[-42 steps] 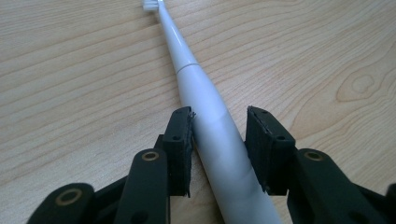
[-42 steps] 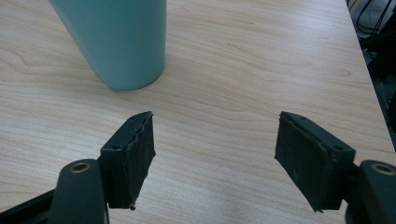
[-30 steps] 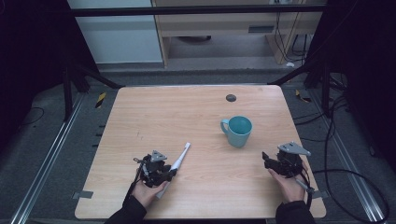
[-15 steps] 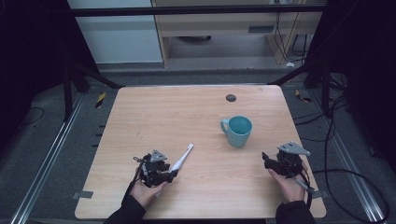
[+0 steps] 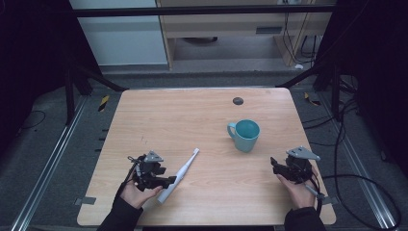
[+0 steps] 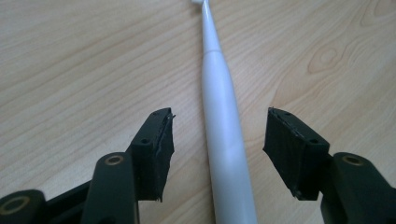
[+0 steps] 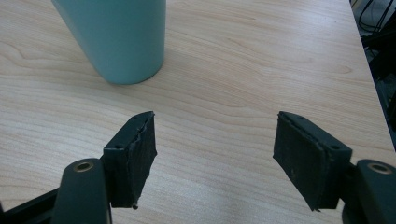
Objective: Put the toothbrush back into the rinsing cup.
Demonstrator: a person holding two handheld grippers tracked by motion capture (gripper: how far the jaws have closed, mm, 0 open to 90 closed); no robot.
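Left hand-held gripper (image 6: 217,140) at lower left of high view, jaws spread wide, straddling handle of white electric toothbrush (image 6: 223,126) without touching it. Toothbrush lies flat on wooden counter (image 5: 183,125), brush head toward frame centre, handle end at gripper. Right hand-held gripper (image 7: 215,156) at lower right of high view, jaws wide apart, nothing between them, bare wood below. Teal mug (image 5: 245,135) upright right of centre, handle toward left, near right gripper. Small dark disc (image 5: 237,101) near counter's far edge.
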